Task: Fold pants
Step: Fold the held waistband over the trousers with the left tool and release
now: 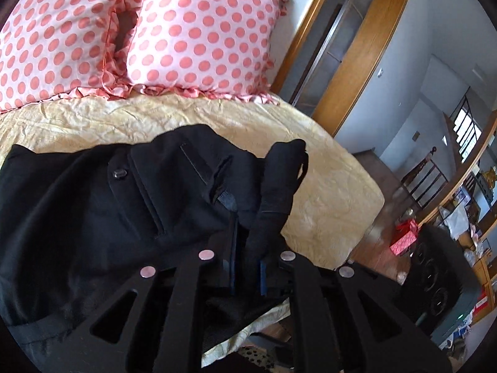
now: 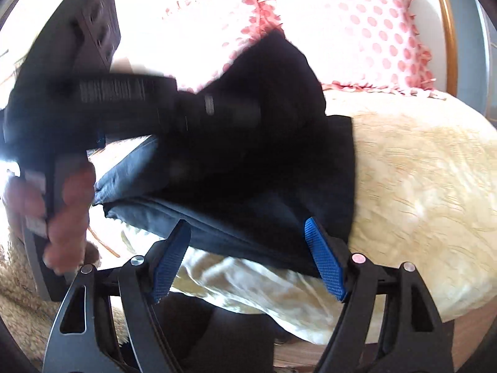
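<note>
on the bed [image 1: 326,186] lie black pants [image 1: 93,202] (bunched, waistband lifted).

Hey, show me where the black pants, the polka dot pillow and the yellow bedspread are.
black pants [image 1: 77,205]: left wrist view, on flat fabric beside the pocket.
polka dot pillow [image 1: 202,31]: left wrist view, on its middle.
yellow bedspread [image 2: 419,171]: right wrist view, on bare cover.

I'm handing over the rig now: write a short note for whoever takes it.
Left gripper: shut on a bunch of the black pants, at the waistband end.
Right gripper: open, holding nothing, jaws at the pants' near edge.
Pants lie partly doubled over on the yellow bedspread, below the dotted pillows.
Done: a first fold seems under way.
Left: lay the held end down, smooth it, finish folding.
</note>
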Available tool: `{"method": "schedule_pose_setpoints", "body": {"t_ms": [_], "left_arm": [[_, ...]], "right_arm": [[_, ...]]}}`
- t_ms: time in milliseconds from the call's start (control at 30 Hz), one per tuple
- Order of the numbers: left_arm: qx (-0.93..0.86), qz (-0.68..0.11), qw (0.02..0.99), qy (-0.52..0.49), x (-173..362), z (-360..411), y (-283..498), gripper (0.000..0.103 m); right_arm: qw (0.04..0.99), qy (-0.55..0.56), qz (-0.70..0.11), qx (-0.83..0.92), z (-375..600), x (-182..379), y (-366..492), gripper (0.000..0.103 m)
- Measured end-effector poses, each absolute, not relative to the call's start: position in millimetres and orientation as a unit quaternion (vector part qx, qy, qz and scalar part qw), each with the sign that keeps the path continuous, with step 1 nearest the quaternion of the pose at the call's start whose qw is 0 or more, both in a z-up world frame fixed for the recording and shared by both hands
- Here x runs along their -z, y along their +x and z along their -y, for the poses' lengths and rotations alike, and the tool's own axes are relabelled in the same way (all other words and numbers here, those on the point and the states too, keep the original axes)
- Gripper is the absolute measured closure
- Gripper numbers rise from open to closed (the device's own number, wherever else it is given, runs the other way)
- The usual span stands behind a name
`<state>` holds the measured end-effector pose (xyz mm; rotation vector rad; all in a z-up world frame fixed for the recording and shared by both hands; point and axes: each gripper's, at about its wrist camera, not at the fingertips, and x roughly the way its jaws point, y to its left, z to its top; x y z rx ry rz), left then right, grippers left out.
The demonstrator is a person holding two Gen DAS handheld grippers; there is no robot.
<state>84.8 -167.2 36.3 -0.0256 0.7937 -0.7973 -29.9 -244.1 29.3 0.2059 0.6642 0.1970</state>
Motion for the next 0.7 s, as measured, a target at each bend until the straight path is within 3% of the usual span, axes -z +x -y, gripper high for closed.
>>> {"method": "schedule_pose_setpoints", "body": {"t_ms": [267,300,367,400,433,567,700], "left_arm": [[0.375,-0.371,0.849,0.021,-14.6,170.0,67.9,0.091],[0.376,-0.373,0.848,0.015,-16.0,166.8,67.8,0.085],[0.393,-0.382,0.836,-0.003,-19.0,159.9,65.8,0.064],[0.394,-0.385,0.835,-0.006,-22.0,157.1,64.7,0.033],[0.387,-0.383,0.839,-0.004,-25.3,153.5,60.9,0.012],[0.392,-0.359,0.847,0.008,-38.4,135.1,45.7,0.010],[0.318,-0.328,0.889,0.027,-47.8,106.0,50.8,0.004]], "right_arm": [[0.939,0.103,-0.327,-0.032,270.3,-31.0,-40.4,0.020],[0.940,0.108,-0.323,-0.025,276.1,-33.1,-40.5,0.020],[0.941,0.123,-0.314,-0.021,284.8,-39.5,-40.8,0.020],[0.942,0.135,-0.307,-0.026,289.3,-44.4,-39.8,0.020],[0.942,0.145,-0.301,-0.031,293.1,-49.2,-38.1,0.020],[0.942,0.167,-0.287,-0.055,300.4,-67.2,-24.2,0.022],[0.939,0.134,-0.309,-0.062,288.2,-78.9,19.2,0.037]]}}
